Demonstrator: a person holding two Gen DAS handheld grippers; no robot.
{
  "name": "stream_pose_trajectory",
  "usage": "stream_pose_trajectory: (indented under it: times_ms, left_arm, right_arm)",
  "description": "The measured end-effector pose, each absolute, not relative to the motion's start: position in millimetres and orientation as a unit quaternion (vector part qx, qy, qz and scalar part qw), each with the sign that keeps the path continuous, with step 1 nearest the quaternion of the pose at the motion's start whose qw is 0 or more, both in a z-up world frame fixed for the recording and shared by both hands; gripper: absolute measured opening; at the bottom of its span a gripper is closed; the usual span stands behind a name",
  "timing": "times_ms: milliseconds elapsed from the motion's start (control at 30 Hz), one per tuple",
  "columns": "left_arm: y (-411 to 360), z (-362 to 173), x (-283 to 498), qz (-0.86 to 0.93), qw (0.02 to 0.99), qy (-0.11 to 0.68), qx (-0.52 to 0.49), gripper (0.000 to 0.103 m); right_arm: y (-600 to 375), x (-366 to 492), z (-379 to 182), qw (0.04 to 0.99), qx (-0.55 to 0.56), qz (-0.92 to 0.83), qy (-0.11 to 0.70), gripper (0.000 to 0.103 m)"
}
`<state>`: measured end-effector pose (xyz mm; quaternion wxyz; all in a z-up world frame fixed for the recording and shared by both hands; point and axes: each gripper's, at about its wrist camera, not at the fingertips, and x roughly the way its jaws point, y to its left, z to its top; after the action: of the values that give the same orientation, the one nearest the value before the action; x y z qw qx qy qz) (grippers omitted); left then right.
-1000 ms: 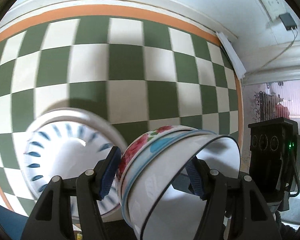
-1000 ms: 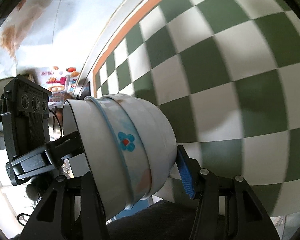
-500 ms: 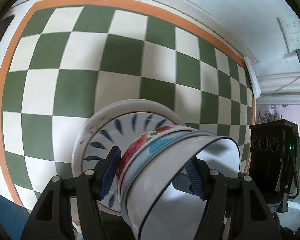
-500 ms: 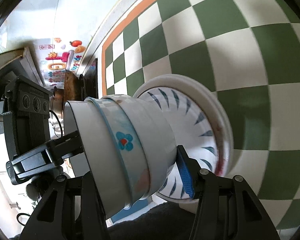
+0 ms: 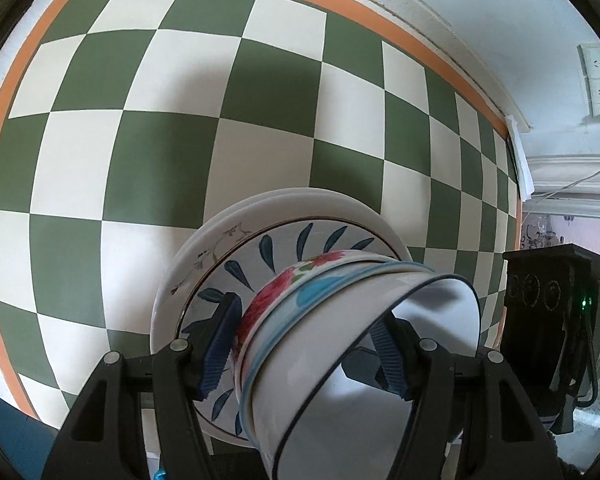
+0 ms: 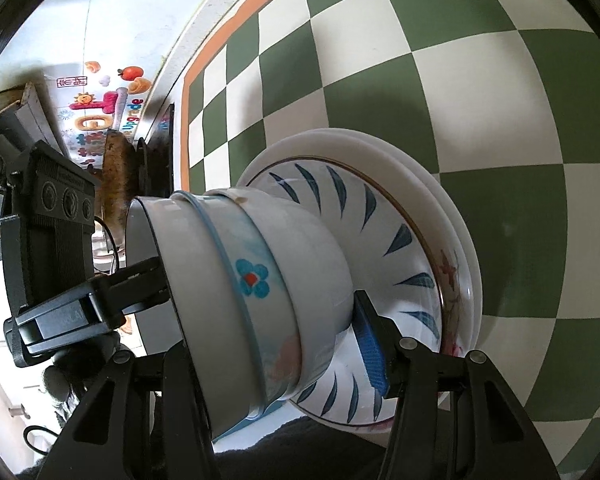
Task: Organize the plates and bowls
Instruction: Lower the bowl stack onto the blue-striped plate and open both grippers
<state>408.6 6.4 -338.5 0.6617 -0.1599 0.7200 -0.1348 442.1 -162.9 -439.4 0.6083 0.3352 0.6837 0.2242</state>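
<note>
Left gripper [image 5: 306, 342] and right gripper [image 6: 260, 332] both clamp one stack of bowls [image 5: 340, 328] from opposite sides, blue pads [image 5: 220, 344] on the outermost walls. Bowls nested, tilted sideways, right over a stack of plates [image 6: 428, 248]; contact unclear. Plates sit on the checkered tablecloth [image 5: 140, 140], near its orange-bordered edge.

We see the black plastic left gripper [image 5: 306, 344] with ribbed blue pads [image 5: 220, 344] and silver screws [image 5: 179, 346]. The matching black right gripper [image 6: 260, 332] carries a blue pad [image 6: 370, 350] too.
</note>
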Motion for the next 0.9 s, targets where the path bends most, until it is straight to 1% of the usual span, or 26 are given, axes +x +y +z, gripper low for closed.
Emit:
stream_pose_trajectory:
  times_ms: [600, 900]
  left_arm:
    - [3.6, -342.5, 406.0, -0.13, 0.661, 0.724, -0.151, 0.061]
    - [3.8, -326.1, 401.0, -0.127, 0.684, 0.707, -0.126, 0.061]
  right_arm:
    - [-164.6, 440.3, -438.3, 0.609, 0.338, 0.213, 0.685, 0.056]
    - [-163.4, 435.4, -430.9, 0.617, 0.323, 0.195, 0.691, 0.058]
